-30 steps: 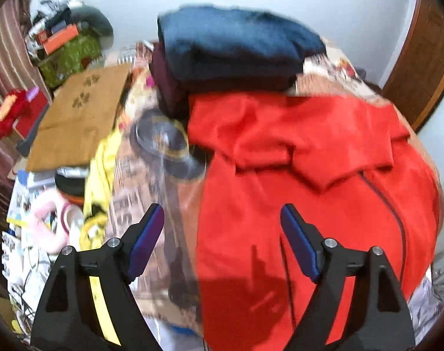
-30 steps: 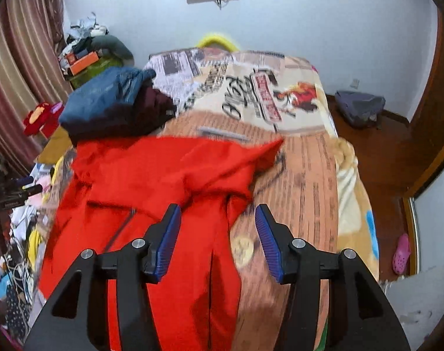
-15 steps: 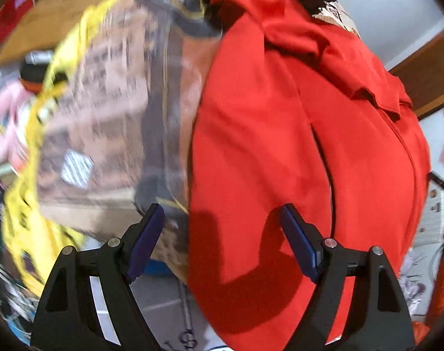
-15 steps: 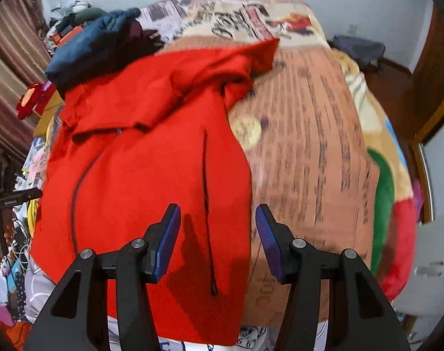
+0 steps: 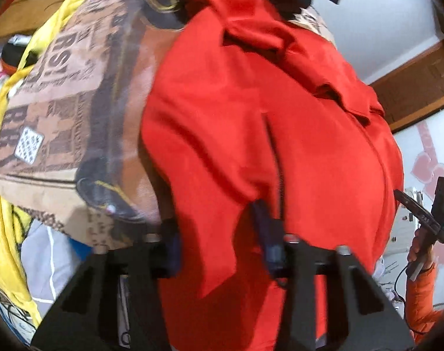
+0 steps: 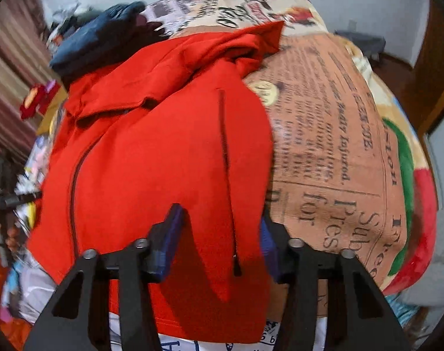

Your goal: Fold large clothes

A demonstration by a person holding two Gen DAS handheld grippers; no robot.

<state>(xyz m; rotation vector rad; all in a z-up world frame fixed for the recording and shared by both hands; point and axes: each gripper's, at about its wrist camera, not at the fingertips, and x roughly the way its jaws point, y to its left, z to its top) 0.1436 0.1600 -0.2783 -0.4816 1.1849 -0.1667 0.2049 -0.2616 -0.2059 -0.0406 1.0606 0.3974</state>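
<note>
Both of your grippers have dropped toward the near hem since a second ago, when they hovered wide apart above the bed. Your left gripper [image 5: 219, 234] now straddles a gathered pleat of the red jacket [image 5: 280, 122], and its jaws are closing with that fabric bunched between them. Your right gripper [image 6: 222, 242] does the same on the other corner of the hem: its jaws are closing too, with a peak of red cloth rising between the blue pads [image 6: 169, 234]. Whether either pair already presses firmly is hard to tell through the blur.

You appear to be at the pick-up step of a fold, taking the bottom edge at two points. Next you will likely need both grips secure, then an even lift and a carry toward the collar so the hem lands square.

Your jacket lies face up on the newspaper-print bedspread [image 6: 333, 134], hem nearest you, hood crumpled at the far end. It looks soft and slightly rumpled, with a dark front zip [image 6: 74, 181] and a pocket zip [image 6: 226, 158]. Beyond it sits a folded dark blue garment [image 6: 96, 38].
</note>
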